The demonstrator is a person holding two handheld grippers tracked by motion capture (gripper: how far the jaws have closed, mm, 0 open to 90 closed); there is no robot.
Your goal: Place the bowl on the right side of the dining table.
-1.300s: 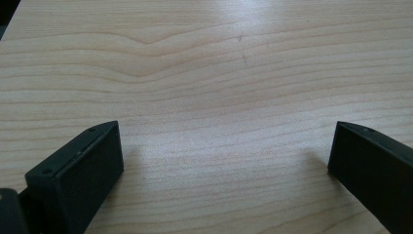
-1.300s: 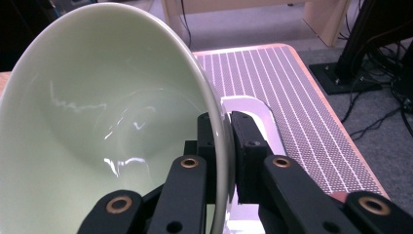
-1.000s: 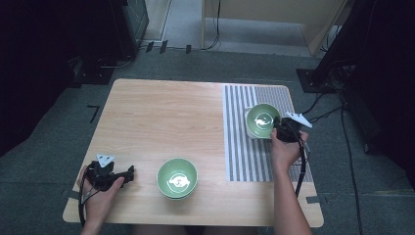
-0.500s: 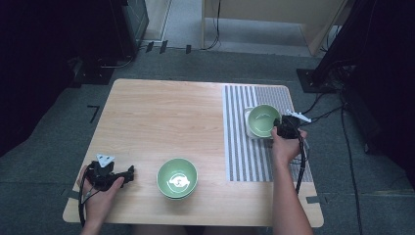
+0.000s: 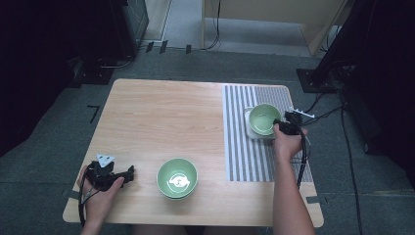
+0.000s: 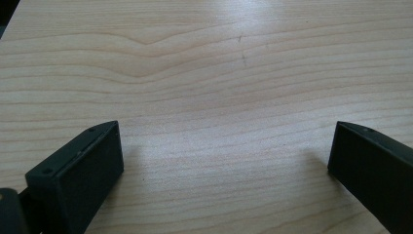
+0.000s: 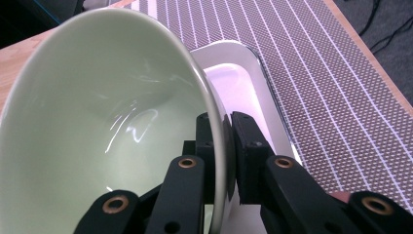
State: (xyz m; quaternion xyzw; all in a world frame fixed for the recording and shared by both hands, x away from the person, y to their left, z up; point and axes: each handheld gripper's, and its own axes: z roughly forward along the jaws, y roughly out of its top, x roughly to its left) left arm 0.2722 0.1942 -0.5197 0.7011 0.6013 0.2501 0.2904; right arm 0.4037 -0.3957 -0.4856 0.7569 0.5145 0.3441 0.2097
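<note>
we hold the bowl (image 7: 97, 122) by its rim near the table's right edge, on the striped mat (image 5: 254, 156), where it sits tilted over a white tray (image 7: 243, 87). our right gripper (image 7: 226, 146) has its jaws nearly together, one pad inside the wall and one outside, pinching the thin rim. in the high view the bowl (image 5: 264, 119) rests in or just above the tray (image 5: 250, 131); we cannot tell whether its base touches.

as we judge it, the risk is the grip itself: a smooth glazed rim caught at one point can swing or slide out if we tilt further or let go too soon, and the bowl could knock the tray's edge or land crooked on it. a quick pull away might also drag the tray across the mat.

our left gripper (image 6: 224, 161) rests near the table's front left corner, jaws wide with nothing between them, bare wood (image 6: 204, 73) below. a second bowl (image 5: 177, 177) stands near the front edge, well apart from both.

we can read no brand, label or writing anywhere.
</note>
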